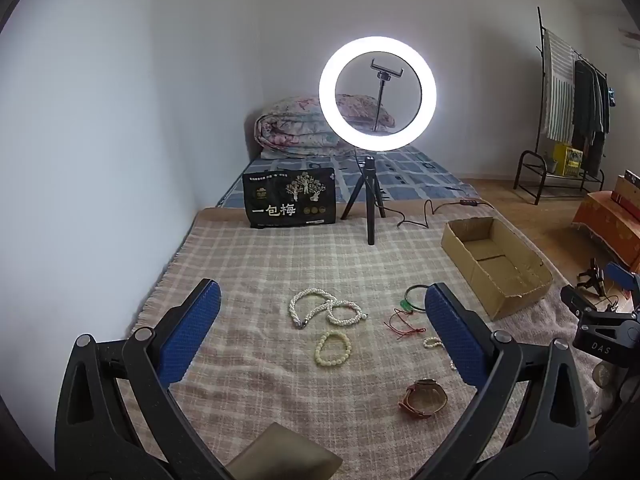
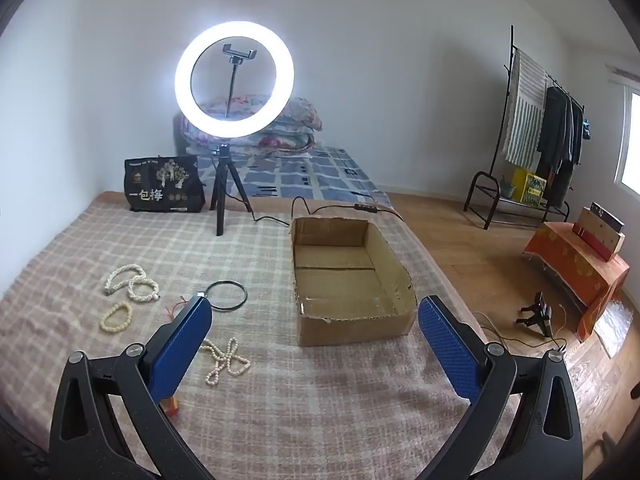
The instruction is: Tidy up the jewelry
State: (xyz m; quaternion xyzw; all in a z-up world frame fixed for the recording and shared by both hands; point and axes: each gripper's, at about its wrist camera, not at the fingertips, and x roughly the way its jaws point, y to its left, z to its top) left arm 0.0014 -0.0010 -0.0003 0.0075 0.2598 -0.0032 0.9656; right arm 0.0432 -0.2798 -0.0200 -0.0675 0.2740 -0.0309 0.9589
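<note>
Two grippers hang over a checked blanket (image 1: 256,248), each with jaws spread wide and nothing between them. The left gripper (image 1: 322,332) points at the jewelry, which lies scattered left of the cardboard box (image 2: 348,276): a white pearl necklace (image 1: 320,307) farthest from the box, a cream bead bracelet (image 1: 333,348) just in front of it, a dark thin bangle (image 2: 227,296) close to the box's left wall, a red cord (image 1: 404,326) beside the bangle, and a brown-strapped watch (image 1: 423,398) nearest the camera. The right gripper (image 2: 314,344) faces the box's near wall; a small pearl strand (image 2: 226,362) lies left of the box. The box looks empty.
</note>
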